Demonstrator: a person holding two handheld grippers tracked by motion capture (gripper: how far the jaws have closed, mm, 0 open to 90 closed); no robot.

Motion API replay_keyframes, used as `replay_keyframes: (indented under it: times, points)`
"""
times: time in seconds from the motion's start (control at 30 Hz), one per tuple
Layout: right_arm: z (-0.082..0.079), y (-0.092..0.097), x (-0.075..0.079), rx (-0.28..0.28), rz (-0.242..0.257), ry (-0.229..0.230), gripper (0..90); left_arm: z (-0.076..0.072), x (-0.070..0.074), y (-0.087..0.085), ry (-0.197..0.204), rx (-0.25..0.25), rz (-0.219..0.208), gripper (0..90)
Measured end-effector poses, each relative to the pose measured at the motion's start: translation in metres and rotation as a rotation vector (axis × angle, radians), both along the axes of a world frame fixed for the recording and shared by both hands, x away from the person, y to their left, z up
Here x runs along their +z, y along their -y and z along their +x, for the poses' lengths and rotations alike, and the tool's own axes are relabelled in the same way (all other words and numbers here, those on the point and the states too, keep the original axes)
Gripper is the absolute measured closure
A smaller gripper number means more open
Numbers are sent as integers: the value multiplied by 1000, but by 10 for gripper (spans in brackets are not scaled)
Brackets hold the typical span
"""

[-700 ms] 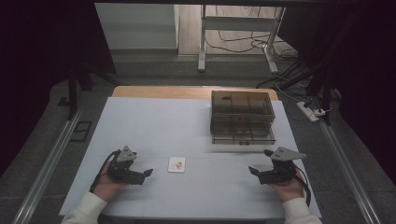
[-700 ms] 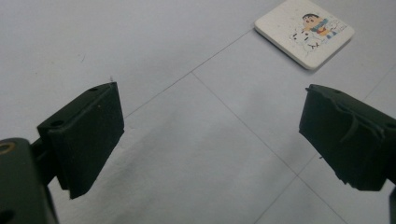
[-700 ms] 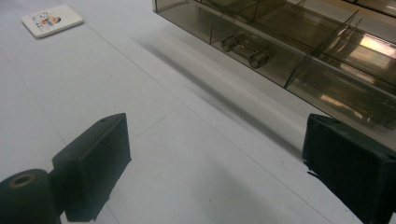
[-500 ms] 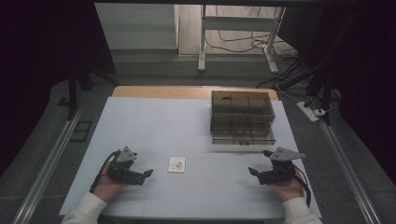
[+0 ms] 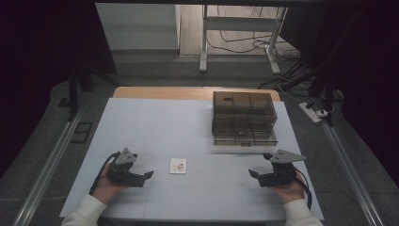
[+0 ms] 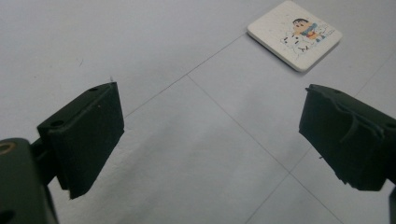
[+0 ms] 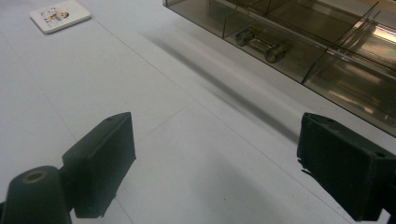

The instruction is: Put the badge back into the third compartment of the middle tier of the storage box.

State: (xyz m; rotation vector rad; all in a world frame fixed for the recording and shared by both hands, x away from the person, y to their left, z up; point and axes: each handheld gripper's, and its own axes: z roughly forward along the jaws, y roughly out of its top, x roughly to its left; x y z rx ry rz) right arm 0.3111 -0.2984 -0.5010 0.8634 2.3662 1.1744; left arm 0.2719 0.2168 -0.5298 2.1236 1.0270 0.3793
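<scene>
On the white worktop [image 5: 155, 122] a person holds a gripper in each hand, both low at the near edge. The left gripper [image 5: 147, 175] sits at about 8 o'clock from the worktop's middle, held by the left hand [image 5: 109, 186], its tip pointing toward 3 o'clock. In the left gripper view its jaws stand wide apart with nothing between them, bare worktop showing through the gap [image 6: 210, 149].

The right gripper [image 5: 254, 174] sits at about 4 o'clock, held by the right hand [image 5: 289, 190], its tip pointing toward 9 o'clock. In the right gripper view its jaws are also spread wide and hold nothing.

A small white square card [image 5: 178, 165] with a cartoon print lies flat on the worktop between the two grippers, nearer the left one and apart from both. In the left gripper view the card [image 6: 294, 35] lies beyond the jaws at about 1 o'clock; in the right gripper view the card [image 7: 60, 16] lies far off at about 11 o'clock.

A smoky transparent drawer box [image 5: 243, 117] stands toward 1 o'clock on the worktop, its lowest drawer pulled out a little toward the person. In the right gripper view the drawer box [image 7: 299, 37] shows divided compartments, one holding a small cylindrical part [image 7: 261, 44]; what it is cannot be told.
</scene>
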Motion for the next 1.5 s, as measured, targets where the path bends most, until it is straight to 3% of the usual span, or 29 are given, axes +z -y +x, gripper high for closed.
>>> replay_keyframes:
  times: [0.1,0.17,0.47,0.73,1.5]
  points:
    - [1,-1,0,4,9,2,114,0,0,0,0,0,2,66]
    - [1,-2,2,13,41,-7,115,0,0,-1,0,2,1,66]
    - [2,-11,6,26,27,11,115,1,1,-1,0,11,-6,68]
    - [6,-21,11,67,51,12,117,-1,1,-1,-2,10,-5,67]
    - [19,-67,22,167,18,25,133,-1,1,-4,7,23,-14,65]
